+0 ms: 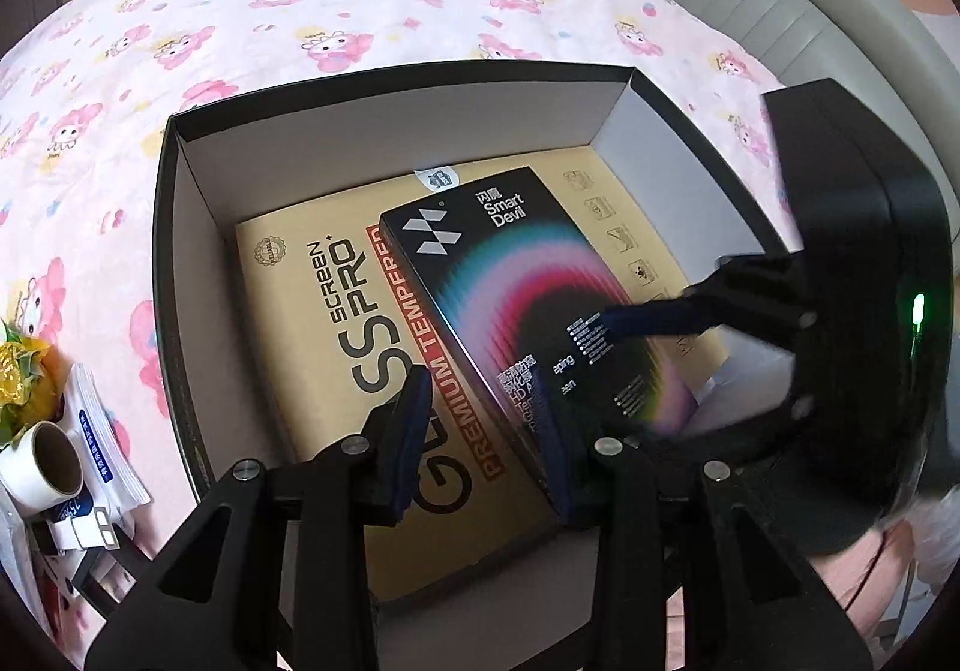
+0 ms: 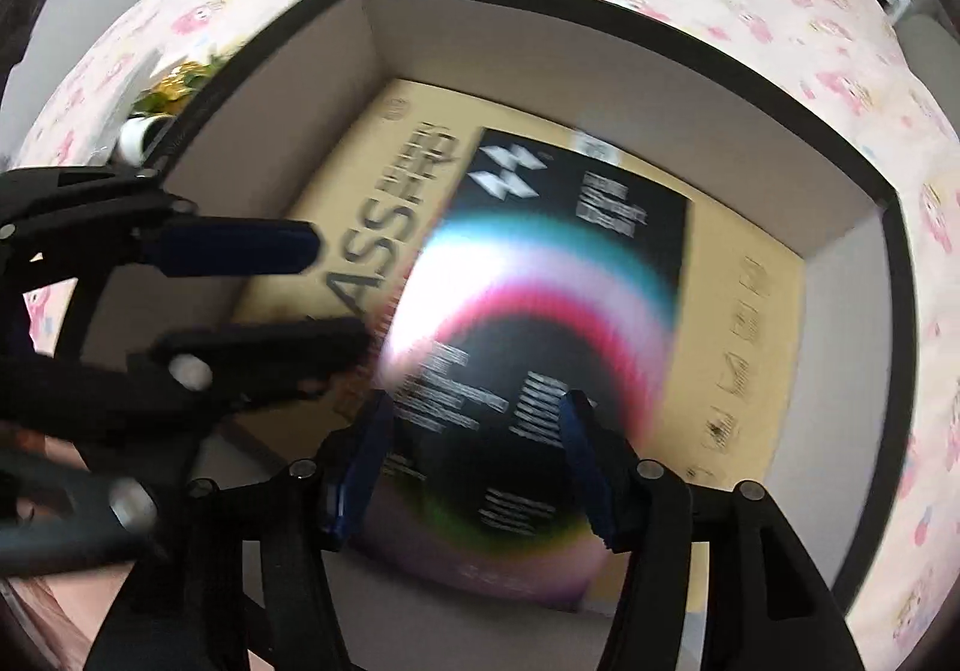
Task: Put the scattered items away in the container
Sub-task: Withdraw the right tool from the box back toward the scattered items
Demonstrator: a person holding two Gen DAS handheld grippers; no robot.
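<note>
Left claw (image 1: pixel 480 431) narrow, empty; right claw (image 2: pixel 474 467) wide over black packet (image 1: pixel 510 311) in box (image 1: pixel 180 251): light, stiff, glossy; grip edges.

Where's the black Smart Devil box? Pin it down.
Black Smart Devil box lies inside the container, on the tan screen protector box, between both grippers' jaws.

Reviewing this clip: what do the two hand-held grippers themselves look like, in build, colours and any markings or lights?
Both are matte black plastic with angular, cut-out linkage arms joined by silver round pins. The left hand-held gripper and the right hand-held gripper each carry dark blue ribbed pads on their fingers. The right one's bulky black housing shows a small lit green light. No cables or sleeves are clearly visible.
</note>
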